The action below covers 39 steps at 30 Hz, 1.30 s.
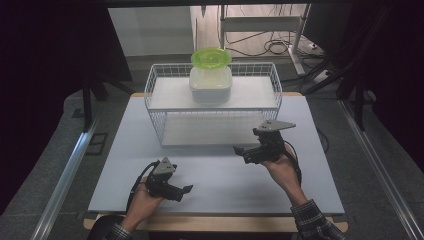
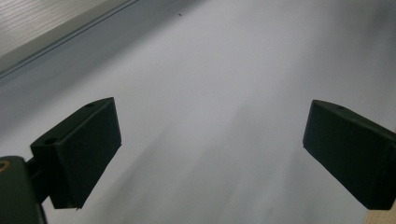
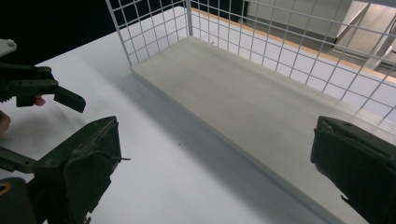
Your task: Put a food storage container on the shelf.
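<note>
White wire rack [image 1: 155, 95] stands at the far middle of the pale counter [image 1: 120, 150], with a translucent tub [image 1: 210, 85] on its upper shelf and a green lid [image 1: 211, 58] resting on top. Both claws are open and empty: the left claw [image 1: 187, 189] low near the front edge, the right claw [image 1: 239, 151] just before the rack. Any reach up risks catching the wire rim and tipping the tub.

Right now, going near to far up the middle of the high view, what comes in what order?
Left gripper → right gripper → wire rack's lower shelf → translucent container on the rack's upper shelf → green lid on top of it.
</note>
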### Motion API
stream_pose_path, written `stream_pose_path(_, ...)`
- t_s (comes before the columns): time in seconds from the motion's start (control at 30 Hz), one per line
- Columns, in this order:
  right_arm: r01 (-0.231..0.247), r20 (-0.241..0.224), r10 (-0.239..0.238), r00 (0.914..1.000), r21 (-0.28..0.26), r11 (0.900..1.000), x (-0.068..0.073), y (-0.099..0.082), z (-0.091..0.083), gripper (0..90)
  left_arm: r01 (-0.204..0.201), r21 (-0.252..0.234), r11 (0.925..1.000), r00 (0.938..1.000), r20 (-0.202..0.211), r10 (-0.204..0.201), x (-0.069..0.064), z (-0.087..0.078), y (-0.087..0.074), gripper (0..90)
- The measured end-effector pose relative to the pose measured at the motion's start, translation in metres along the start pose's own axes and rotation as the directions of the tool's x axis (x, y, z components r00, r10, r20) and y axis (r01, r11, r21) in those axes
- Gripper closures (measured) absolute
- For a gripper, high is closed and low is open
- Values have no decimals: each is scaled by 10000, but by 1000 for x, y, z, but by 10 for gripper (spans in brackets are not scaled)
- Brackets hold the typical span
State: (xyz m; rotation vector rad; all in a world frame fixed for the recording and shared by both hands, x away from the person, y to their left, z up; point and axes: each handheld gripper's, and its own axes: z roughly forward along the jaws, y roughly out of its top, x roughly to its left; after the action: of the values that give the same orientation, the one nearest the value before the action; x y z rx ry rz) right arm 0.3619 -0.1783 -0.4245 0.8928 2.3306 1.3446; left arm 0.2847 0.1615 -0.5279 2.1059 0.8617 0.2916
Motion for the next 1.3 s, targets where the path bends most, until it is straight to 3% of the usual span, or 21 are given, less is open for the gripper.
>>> stream_pose_path(0.93, -192, 745, 125, 9971, 900, 9958, -3, -65, -8, 6, -206, 92, 9997, 9998, -13, 206, -1, 4, -2, 27)
stream_pose_path(1.3, -30, 838, -98, 9964, 1522, 9883, 4, -83, 1, 0, -286, 79, 9996, 9996, -32, 286, -2, 5, -2, 24)
